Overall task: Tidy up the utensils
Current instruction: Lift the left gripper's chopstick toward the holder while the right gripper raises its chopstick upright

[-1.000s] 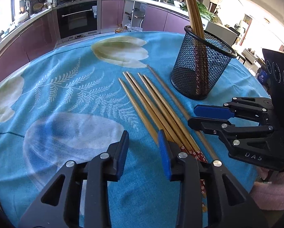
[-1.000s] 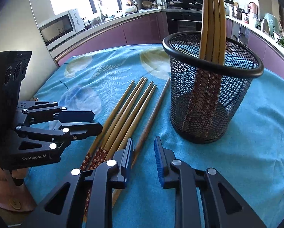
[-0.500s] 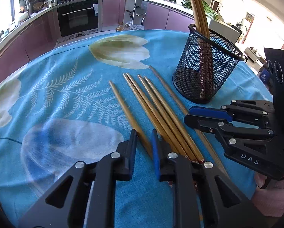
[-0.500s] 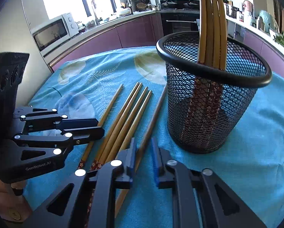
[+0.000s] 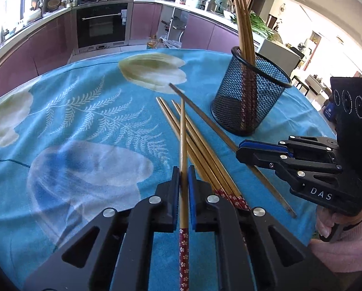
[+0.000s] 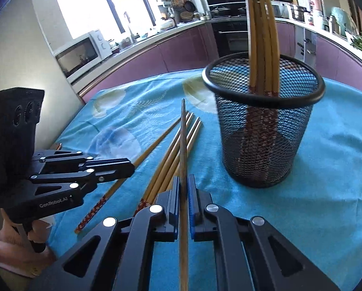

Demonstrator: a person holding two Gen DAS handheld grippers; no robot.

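My left gripper (image 5: pixel 184 169) is shut on a bamboo chopstick (image 5: pixel 183 135) with a red patterned end, lifted off the cloth. My right gripper (image 6: pixel 186 179) is shut on a darker plain chopstick (image 6: pixel 184 145), also raised. Several more chopsticks (image 5: pixel 205 155) lie side by side on the blue cloth between the grippers. A black mesh holder (image 5: pixel 250 97) stands at the right, with several chopsticks upright in it; it also shows in the right wrist view (image 6: pixel 263 131). The right gripper shows in the left view (image 5: pixel 253 149), the left gripper in the right view (image 6: pixel 122 167).
The round table (image 5: pixel 72 121) has a blue floral cloth. Its edge drops off near both hands. Kitchen counters, an oven (image 5: pixel 101 24) and a microwave (image 6: pixel 79 55) stand behind.
Both grippers went from open to shut, each closing on a chopstick and lifting it off the cloth. The left-hand chopstick has swung away from the row.
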